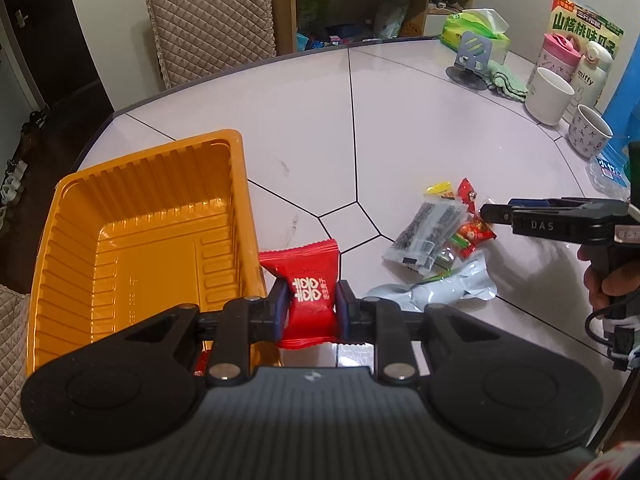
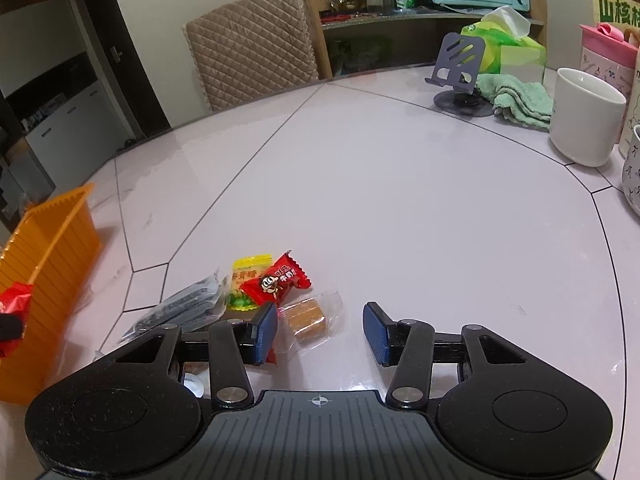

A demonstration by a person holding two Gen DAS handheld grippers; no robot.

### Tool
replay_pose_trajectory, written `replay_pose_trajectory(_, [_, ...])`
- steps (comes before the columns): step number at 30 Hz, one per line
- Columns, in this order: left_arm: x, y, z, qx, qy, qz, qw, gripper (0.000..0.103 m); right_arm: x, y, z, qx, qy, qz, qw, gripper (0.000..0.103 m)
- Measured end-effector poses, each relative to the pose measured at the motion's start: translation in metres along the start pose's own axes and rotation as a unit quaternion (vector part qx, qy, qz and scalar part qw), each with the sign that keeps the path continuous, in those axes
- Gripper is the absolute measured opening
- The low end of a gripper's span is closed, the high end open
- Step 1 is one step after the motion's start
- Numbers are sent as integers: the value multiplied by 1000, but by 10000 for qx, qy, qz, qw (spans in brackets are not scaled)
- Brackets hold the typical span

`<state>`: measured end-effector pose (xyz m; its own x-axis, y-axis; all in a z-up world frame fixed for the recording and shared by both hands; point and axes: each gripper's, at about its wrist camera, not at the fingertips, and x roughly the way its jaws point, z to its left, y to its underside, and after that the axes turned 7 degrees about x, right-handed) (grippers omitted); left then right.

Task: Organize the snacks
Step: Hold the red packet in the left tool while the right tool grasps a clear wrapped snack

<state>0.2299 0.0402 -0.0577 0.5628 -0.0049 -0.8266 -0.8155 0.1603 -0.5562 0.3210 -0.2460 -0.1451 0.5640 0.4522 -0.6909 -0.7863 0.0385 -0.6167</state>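
My left gripper [image 1: 310, 309] is shut on a red snack packet [image 1: 307, 265] with white characters, held just right of the orange plastic tray [image 1: 160, 184], which holds nothing that I can see. A pile of snacks lies on the table: a dark packet [image 1: 434, 228], red candies [image 1: 476, 234] and a silver pouch [image 1: 448, 290]. My right gripper [image 2: 320, 334] stands open low over that pile. A brown candy in clear wrap [image 2: 308, 317] lies between its fingers, close to the left pad. A red candy [image 2: 280, 280], a yellow one [image 2: 245, 278] and the dark packet [image 2: 180, 310] lie just beyond.
Along the right side of the white tiled table [image 2: 380, 200] stand a white mug [image 2: 584, 116], a patterned cup [image 1: 588, 130], bottles, a green cloth [image 2: 520, 100], a phone stand [image 2: 460, 68] and a tissue pack [image 2: 508, 40]. A quilted chair [image 2: 248, 40] stands behind the table.
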Motion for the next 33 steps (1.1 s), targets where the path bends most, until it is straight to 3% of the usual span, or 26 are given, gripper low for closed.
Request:
replay_pose_trajectory(10, [1, -1, 1, -63, 2, 14, 10000, 23, 9, 7, 22, -789, 364, -50, 9962, 25])
replay_pose_trajectory(14, [1, -1, 1, -58, 15, 10, 10000, 23, 10, 9, 24, -826, 353, -49, 9959, 20])
replay_pose_trajectory(33, [-16, 2, -13, 74, 84, -175, 9998, 23, -33, 10, 20, -661, 369, -267, 9968, 18])
